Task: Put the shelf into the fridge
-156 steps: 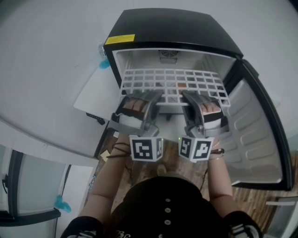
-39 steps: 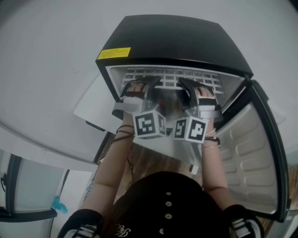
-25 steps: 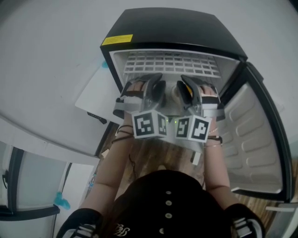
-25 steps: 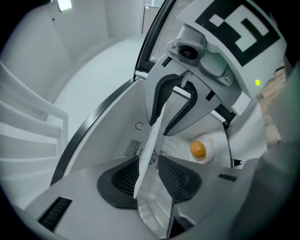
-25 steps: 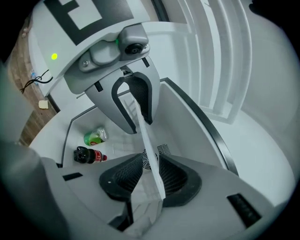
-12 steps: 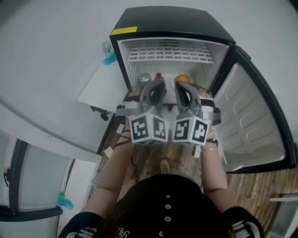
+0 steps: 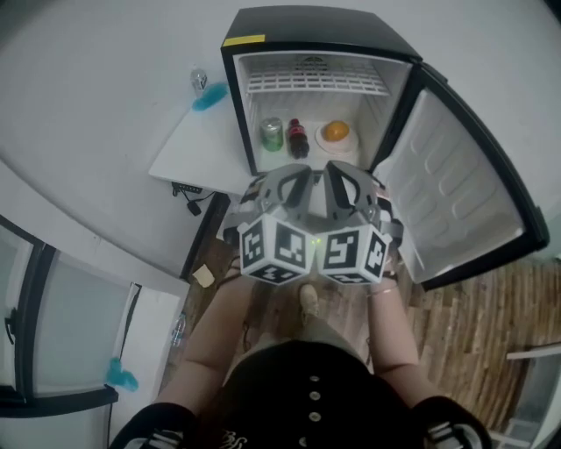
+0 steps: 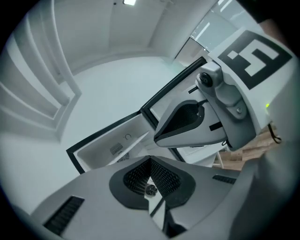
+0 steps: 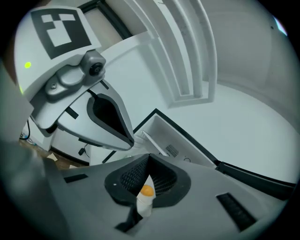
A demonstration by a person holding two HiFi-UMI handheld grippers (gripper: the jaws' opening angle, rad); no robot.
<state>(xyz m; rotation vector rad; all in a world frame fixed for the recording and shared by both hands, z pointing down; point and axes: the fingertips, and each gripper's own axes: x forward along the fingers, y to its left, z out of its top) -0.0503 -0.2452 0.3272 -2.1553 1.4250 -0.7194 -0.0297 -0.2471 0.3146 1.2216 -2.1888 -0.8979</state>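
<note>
The white wire shelf (image 7: 314,81) lies level on the upper rails inside the open black fridge (image 7: 316,22), and nothing holds it. Both grippers hang side by side in front of the fridge, well back from its opening. My left gripper (image 7: 302,178) is shut on nothing; its jaws have just been closing. In its own view the pads (image 8: 161,176) meet, with the fridge (image 8: 112,145) far beyond. My right gripper (image 7: 331,175) is also shut and empty. Through the slit between its jaws (image 9: 147,161) an orange (image 9: 147,191) shows in the distance.
On the fridge floor stand a green can (image 7: 273,134), a dark bottle (image 7: 298,138) and an orange on a plate (image 7: 336,131). The door (image 7: 456,188) swings wide open to the right. A white board (image 7: 197,153) lies left of the fridge. Wood floor (image 7: 491,333) is below.
Both grippers have let go of the shelf, drawn back out of the fridge and closed their jaws. The shelf stays on its rails. The fridge now looks farther away.
</note>
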